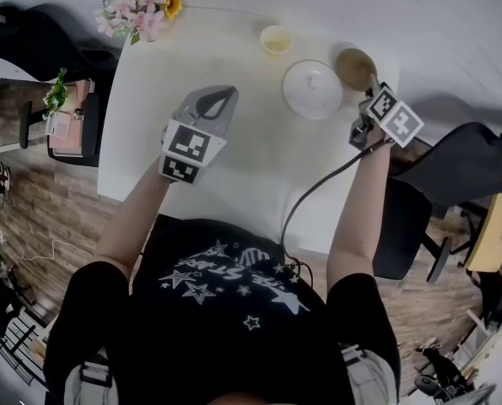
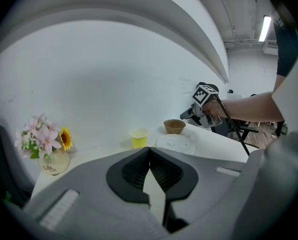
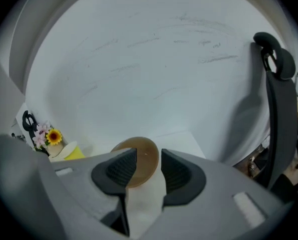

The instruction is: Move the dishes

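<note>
While both my bare forearms reach forward across the near edge of the bench [image 1: 234,184], the left one stops short and the right one stretches well further; my left tongs [image 1: 217,101] hang over the left half of the bench, pointing toward the far edge, well apart from every dish; their jaws are pressed together at the tips with nothing between them. My right arm runs along the right edge, and my right tongs [image 1: 369,89] point into the far right corner; their jaws stand spread, and the near rim of the brown bowl [image 1: 353,66] shows in the gap between them; whether either jaw touches that rim I cannot tell. A black cable [image 1: 318,184] trails from the right tongs back across the bench toward me.

Counting the dishes, I find three: one brown bowl in the far right corner, one white plate [image 1: 312,89] just beside it on its left, and one yellow cup [image 1: 276,39] by the far edge, left of the plate and a little apart from it. One vase of flowers [image 1: 139,8] sits at the far left corner; one dark chair [image 1: 478,163] stands off the right edge.
</note>
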`<state>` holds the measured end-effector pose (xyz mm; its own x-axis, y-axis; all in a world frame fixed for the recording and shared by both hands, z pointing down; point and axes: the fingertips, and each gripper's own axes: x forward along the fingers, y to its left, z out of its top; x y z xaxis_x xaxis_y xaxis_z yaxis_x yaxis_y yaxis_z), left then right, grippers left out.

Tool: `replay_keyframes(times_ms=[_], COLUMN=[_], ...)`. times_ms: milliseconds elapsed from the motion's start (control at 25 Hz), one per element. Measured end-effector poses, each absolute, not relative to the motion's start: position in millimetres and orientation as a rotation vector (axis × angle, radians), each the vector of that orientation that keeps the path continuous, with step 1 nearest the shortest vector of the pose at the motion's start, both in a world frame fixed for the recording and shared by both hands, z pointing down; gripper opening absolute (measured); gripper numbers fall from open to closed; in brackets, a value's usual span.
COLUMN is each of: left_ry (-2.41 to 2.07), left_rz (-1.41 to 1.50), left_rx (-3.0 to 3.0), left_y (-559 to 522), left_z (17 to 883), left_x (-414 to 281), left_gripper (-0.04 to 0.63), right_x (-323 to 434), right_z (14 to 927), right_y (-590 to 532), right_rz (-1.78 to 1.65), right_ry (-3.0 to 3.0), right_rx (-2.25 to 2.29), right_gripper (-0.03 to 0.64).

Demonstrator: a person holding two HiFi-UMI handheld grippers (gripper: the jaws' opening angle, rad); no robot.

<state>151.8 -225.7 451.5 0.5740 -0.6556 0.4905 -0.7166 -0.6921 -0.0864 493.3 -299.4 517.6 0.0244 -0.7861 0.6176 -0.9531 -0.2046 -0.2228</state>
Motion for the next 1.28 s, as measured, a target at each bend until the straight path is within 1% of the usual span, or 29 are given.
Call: replay_keyframes(times_ms=[240, 680, 720, 1000, 1120, 1160, 1200, 1280], left_ry=[-1.118, -0.963, -0.957, -0.873, -0.791, -0.761, -0.73, -0.674], left_rz=[0.657, 0.542, 0.534, 0.492, 0.492, 0.496, 0.501, 0.512], left_rx=[2.698, 2.769, 2.782, 2.872, 2.904, 2.912, 2.918, 2.925], left_y=[-213.6, -190.2, -189.4, -174.9, -161.1, -156.1, -150.8, -139.4], left_z=[442.7, 427.0, 424.4, 409.7, 410.3, 411.8, 413.7, 418.5], left_x=[134.1, 62.3, 55.5, 6.6, -11.4, -16.2, -20.3, -26.7], left_gripper=[0.011, 0.011, 0.011, 0.011, 0.011, 0.011, 0.011, 0.011], right_x=[471.8, 377.7, 367.9, 292.2, 260.5, 250.5, 240.0, 217.5], right_z=[479.7, 432.6, 429.1, 415.1, 413.5, 414.1, 416.1, 423.7], right_y=[-261.7, -174.6, -168.9, -127.9, -103.8, -94.9, -86.1, -70.1], right_rz=[0.865, 0.72, 0.71, 0.676, 0.661, 0.66, 0.667, 0.7], right_ry=[-1.809, -1.769, -1.767, -1.775, -1.75, -1.735, -1.722, -1.708], right_rx=[2.149, 2.281, 2.285, 2.317, 2.35, 2.362, 2.369, 2.371], right_gripper=[0.158, 0.153, 0.136, 0.104, 0.059, 0.025, 0.01, 0.005])
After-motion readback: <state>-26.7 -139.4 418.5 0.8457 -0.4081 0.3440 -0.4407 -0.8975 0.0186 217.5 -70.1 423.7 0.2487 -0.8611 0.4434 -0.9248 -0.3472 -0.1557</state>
